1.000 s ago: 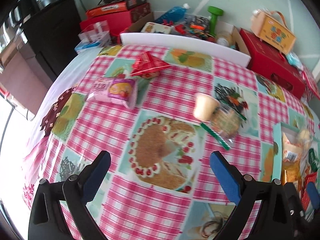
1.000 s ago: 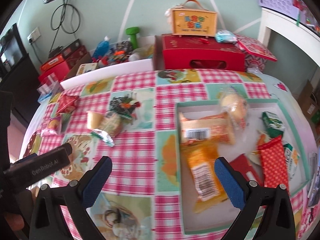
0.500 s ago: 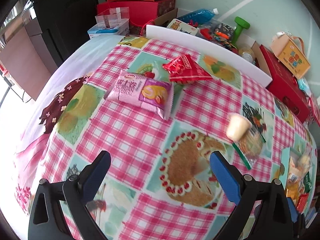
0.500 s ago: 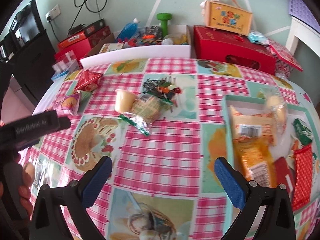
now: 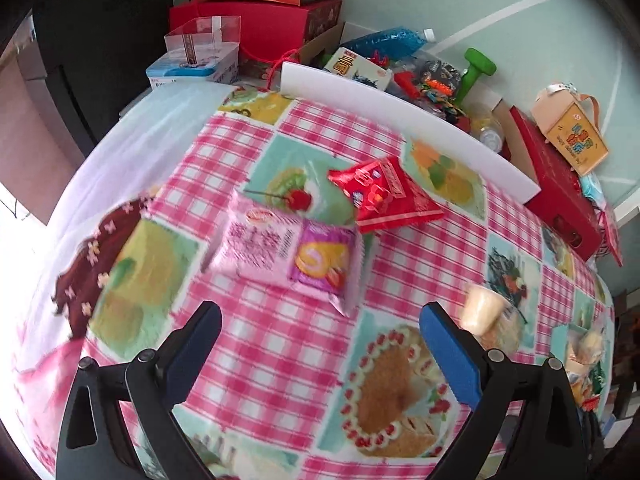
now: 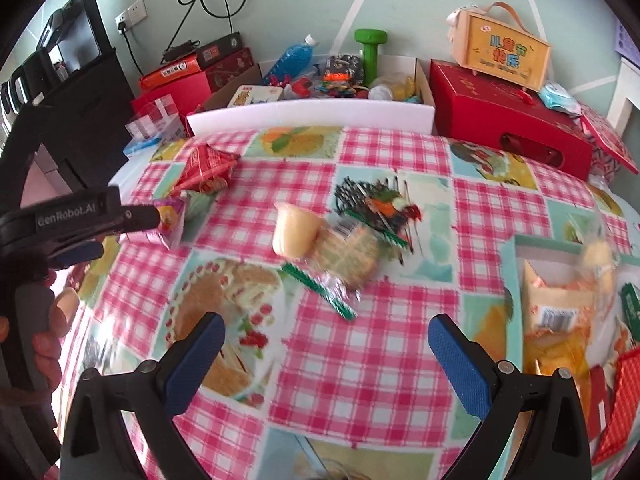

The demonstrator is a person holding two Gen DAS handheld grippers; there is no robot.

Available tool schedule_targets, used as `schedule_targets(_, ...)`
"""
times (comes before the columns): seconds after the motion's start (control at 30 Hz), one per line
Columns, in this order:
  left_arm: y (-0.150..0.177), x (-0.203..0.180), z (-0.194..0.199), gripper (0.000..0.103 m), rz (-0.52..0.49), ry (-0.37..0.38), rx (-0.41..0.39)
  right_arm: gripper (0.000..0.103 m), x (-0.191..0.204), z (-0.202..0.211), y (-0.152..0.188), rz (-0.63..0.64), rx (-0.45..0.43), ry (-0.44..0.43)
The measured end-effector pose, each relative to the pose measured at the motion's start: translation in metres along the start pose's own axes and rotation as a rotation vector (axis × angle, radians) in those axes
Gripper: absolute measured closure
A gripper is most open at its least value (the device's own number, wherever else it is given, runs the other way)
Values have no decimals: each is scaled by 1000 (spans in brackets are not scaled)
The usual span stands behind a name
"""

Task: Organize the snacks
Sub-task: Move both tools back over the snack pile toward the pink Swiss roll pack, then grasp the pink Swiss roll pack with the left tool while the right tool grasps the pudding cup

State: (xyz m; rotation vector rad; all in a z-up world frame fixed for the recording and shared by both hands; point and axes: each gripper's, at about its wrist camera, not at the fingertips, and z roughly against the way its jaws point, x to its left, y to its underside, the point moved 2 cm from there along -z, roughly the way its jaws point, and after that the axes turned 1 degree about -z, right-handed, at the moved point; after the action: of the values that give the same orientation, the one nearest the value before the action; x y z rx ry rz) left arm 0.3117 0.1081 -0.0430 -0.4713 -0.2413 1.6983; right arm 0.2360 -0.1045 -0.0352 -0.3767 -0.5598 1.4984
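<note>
Two grippers hang over the pink checked tablecloth point(image 5: 400, 264), both spread wide with nothing between their blue pads. The left gripper point(image 5: 320, 344) faces a pink snack packet point(image 5: 286, 252) that lies flat just ahead of its fingers, long axis running from the upper left down to the lower right in that view, with the purple picture end nearest the right-hand finger. Just beyond it, touching or nearly touching its far corner, a red snack packet point(image 5: 384, 196) lies with its long axis on much the same slant, one pointed corner aimed toward the white foam board point(image 5: 408, 108) at the table's back edge. The right gripper point(image 6: 326, 348) looks at a pale yellow jelly cup point(image 6: 294, 232) tipped on its side, its wider mouth end facing left, resting against a clear-wrapped biscuit packet point(image 6: 348, 256) whose green crimped end trails down toward the fingers. Off to the right sits a teal-rimmed tray point(image 6: 508, 264) already holding several wrapped snacks, an orange packet point(image 6: 556, 312) among them with its barcode up. At the left edge of that same view a hand point(image 6: 48, 344) grips the handle of the other tool. Motion blur softens most of the printed wording on the wrappers.
</note>
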Motion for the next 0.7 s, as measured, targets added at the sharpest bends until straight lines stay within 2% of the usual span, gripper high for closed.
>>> schedule_targets(0.17, -17, 16, -13, 4, 5, -20, -4, 13, 4, -12, -22, -20, -16, -43)
schedule_targets(0.4, -27, 20, -34, 4, -23, -9, 21, 34, 13, -48, -40, -15, 44, -79)
schedule_targets(0.5, -29, 17, -43, 4, -34, -1, 28, 40, 14, -61, -45, -20, 69, -80)
schedule_targets(0.7, -33, 10, -52, 4, -70, -17, 18, 43, 17, -77, -55, -15, 74, -55)
